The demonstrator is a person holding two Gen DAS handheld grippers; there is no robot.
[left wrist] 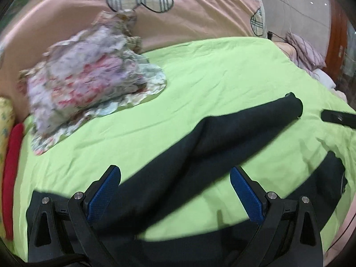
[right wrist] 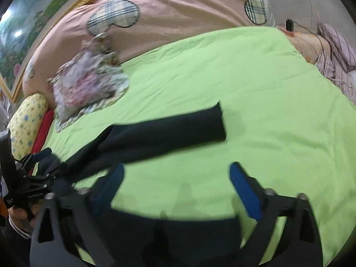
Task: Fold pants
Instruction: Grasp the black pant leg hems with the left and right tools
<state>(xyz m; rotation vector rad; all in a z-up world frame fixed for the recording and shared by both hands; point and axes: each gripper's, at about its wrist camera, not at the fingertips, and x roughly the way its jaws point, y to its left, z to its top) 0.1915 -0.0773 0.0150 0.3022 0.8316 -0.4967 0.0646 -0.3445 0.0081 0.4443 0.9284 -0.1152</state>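
- The dark pants [left wrist: 200, 146] lie on a bed covered with a green sheet [left wrist: 222, 71], with one leg stretched out flat across it.
- In the left wrist view that leg passes between the blue pads of the left claw [left wrist: 175, 178], whose jaws stand wide apart and hold nothing; more dark cloth lies below and to the right of the claw.
- The leg's long axis runs from the lower left to the upper right, its cuff end pointing toward the far right side of the bed.
- In the right wrist view the right claw [right wrist: 176, 173] is also spread wide and holds nothing; green sheet shows between its pads, the leg lies just ahead and to the left, and dark cloth sits beneath the claw.
- A floral bundle of cloth [left wrist: 89, 82] rests at the far left of the sheet, against a pink quilt [left wrist: 200, 11], well apart from the pants.
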